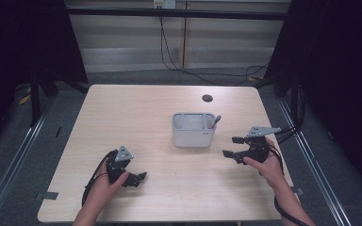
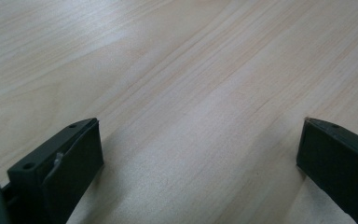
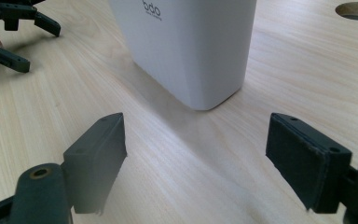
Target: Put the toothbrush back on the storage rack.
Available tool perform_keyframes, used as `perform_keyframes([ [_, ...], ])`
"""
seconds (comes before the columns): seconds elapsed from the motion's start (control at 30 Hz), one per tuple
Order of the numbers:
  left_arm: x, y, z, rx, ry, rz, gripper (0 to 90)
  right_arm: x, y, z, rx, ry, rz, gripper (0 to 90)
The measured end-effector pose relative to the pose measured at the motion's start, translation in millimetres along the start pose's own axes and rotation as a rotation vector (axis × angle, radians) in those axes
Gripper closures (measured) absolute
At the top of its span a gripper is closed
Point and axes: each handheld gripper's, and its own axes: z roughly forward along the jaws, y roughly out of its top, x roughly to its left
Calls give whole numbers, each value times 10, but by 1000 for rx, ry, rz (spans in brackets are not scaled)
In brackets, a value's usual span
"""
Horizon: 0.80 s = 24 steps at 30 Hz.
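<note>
A white box-shaped holder (image 1: 193,130) stands near the middle of the wooden table (image 1: 136,113), with a pen-like thing (image 1: 215,120) sticking up from its right compartment. In the right gripper view the holder (image 3: 196,46) is close ahead. My right gripper (image 1: 230,146) sits just right of the holder, open, nothing between its jaws (image 3: 193,154). My left gripper (image 1: 140,178) rests low at the front left, open over bare wood (image 2: 200,144), also seen far off as the left gripper (image 3: 23,37).
A round cable hole (image 1: 207,98) lies behind the holder, also seen as the hole (image 3: 356,9). Dark curtains and metal rails flank the table. Cables hang at the back wall and trail from both grippers.
</note>
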Motion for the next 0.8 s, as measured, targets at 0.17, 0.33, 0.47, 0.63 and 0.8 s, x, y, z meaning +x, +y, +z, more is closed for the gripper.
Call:
perform_keyframes([
  [0.17,0,0,0,0,-1,0,0,-17,-41,0,24,-12,-12,189],
  [0.33,0,0,0,0,0,0,0,-27,-79,6,48,-19,-25,188],
  [0.47,-1,0,0,-1,0,-1,0,-40,-116,12,64,-23,-24,188],
  [0.63,-2,-1,1,-3,-1,-5,0,-49,-155,16,94,-37,-32,188],
  [0.8,0,0,0,0,0,0,0,-60,-179,28,113,-50,-41,188],
])
